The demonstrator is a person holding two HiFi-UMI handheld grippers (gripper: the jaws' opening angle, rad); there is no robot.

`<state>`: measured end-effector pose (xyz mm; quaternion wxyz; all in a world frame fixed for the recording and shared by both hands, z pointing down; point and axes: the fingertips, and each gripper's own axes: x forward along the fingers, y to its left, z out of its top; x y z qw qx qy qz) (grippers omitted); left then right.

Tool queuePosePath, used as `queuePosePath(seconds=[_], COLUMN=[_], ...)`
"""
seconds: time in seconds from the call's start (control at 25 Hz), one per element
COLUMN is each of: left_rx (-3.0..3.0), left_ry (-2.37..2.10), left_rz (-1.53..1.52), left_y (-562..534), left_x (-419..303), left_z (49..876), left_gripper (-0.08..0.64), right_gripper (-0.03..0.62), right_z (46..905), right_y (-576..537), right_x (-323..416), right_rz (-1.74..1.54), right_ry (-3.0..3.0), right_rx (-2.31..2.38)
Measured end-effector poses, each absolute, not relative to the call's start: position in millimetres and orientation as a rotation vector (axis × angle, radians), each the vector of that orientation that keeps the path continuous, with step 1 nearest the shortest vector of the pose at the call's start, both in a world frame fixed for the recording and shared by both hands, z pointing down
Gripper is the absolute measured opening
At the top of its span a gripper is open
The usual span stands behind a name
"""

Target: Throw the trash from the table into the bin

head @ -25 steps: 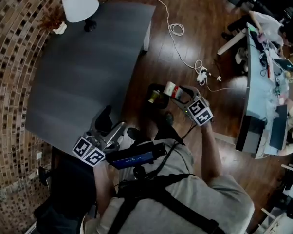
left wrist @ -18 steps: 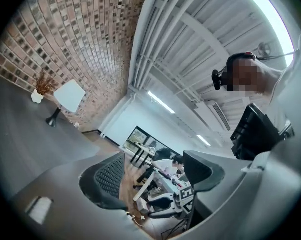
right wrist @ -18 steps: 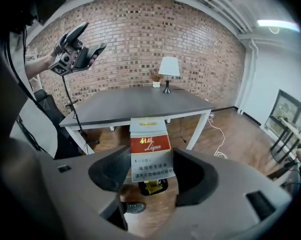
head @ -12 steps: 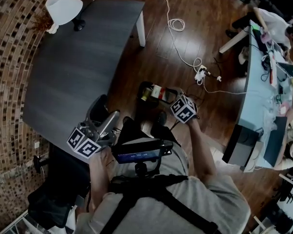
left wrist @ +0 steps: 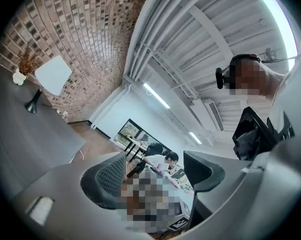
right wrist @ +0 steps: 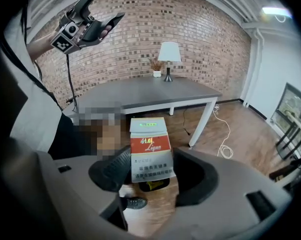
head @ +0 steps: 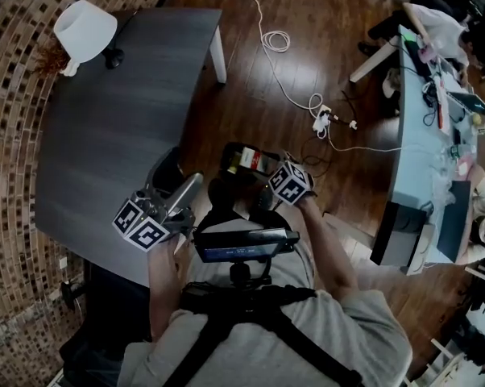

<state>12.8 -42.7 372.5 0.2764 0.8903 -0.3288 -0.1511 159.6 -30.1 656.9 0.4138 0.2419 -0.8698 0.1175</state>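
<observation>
The right tongs grip a red-and-white carton between their pads. They point down over a small black bin on the wood floor, just off the edge of the table. The left tongs, jaws wide apart and holding nothing, hover level at that same edge. Open floor stretches beyond the bin to a white cable.

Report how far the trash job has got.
Done: the table shows only a lamp and a small vase, no trash. In hand: the right claw grips a box above the dark bin on the floor; the left claw is open and empty. Left: drop the box in.
</observation>
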Motion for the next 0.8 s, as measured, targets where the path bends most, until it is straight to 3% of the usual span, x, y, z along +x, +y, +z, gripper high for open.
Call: queuePosePath(seconds=[0.44,0.8], left_rx=[2.38,2.399], left_ry=[-0.789,-0.657], left_rz=[-0.389,-0.388], left_y=[-74,-77], left_x=[-22,-12], left_z=[386,388], left_gripper=[0.367,0.367], right_gripper=[0.288,0.245], right_z=[690,579], right_y=[-38,-47], right_x=[136,162], right_rz=[0.394,0.455], right_ry=[-2.08,-2.334], right_rx=[0.66,1.032])
